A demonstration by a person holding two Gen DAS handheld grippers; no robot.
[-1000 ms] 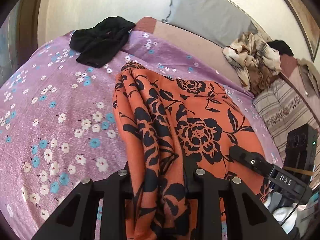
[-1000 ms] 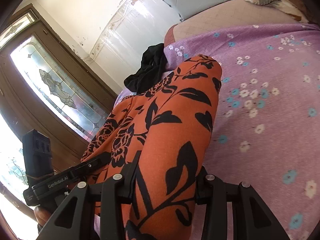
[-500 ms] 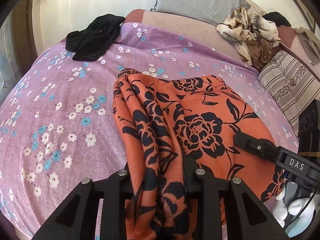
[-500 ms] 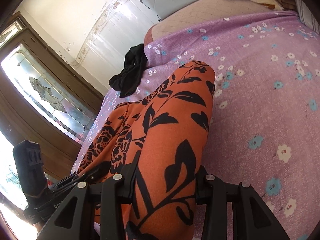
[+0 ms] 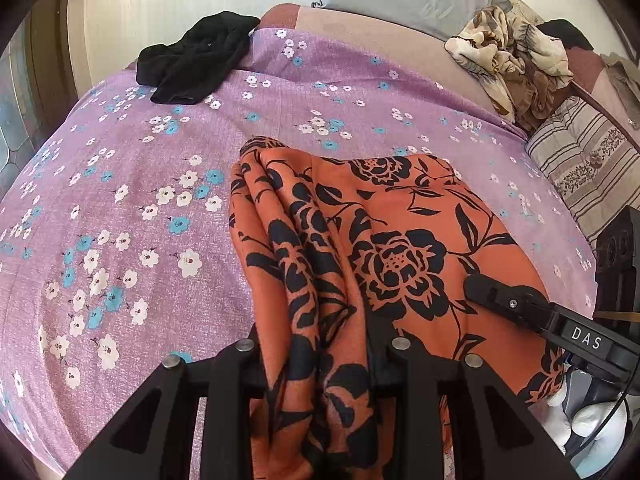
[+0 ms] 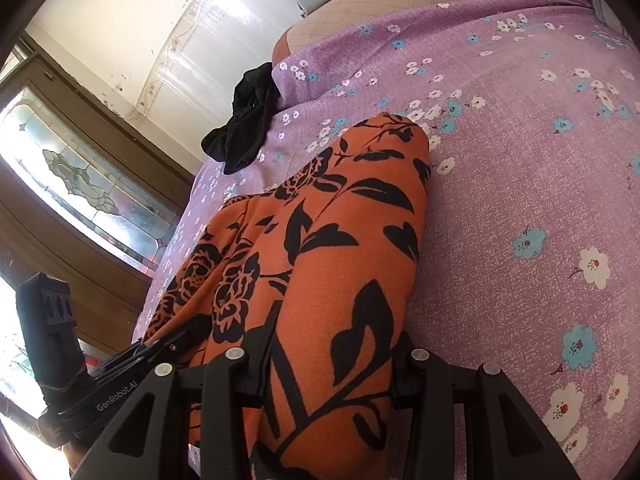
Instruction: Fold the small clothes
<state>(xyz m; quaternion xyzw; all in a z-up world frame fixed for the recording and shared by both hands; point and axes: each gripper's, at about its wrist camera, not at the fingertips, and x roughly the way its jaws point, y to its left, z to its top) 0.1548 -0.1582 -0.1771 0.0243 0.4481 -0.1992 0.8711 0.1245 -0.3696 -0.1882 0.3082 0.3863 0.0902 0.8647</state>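
Observation:
An orange cloth with black flowers [image 5: 360, 240] lies across the purple flowered bedspread [image 5: 120, 220], its near edge lifted. My left gripper [image 5: 320, 364] is shut on a bunched corner of it. My right gripper [image 6: 328, 364] is shut on the other near corner of the same cloth [image 6: 340, 240]. The right gripper also shows in the left wrist view [image 5: 516, 304] at the cloth's right edge. The left gripper shows in the right wrist view [image 6: 132, 368] at lower left. The far end of the cloth rests on the bed.
A crumpled black garment [image 5: 196, 60] lies at the far left of the bed, also in the right wrist view [image 6: 248, 120]. A beige patterned pile of clothes [image 5: 516, 52] and a striped cushion [image 5: 588, 160] sit at the far right. A glazed wooden door [image 6: 80, 184] stands beyond the bed's left side.
Both grippers have drawn back toward me with the orange cloth, so its far end has slid nearer along the bedspread. Both stay shut on it.

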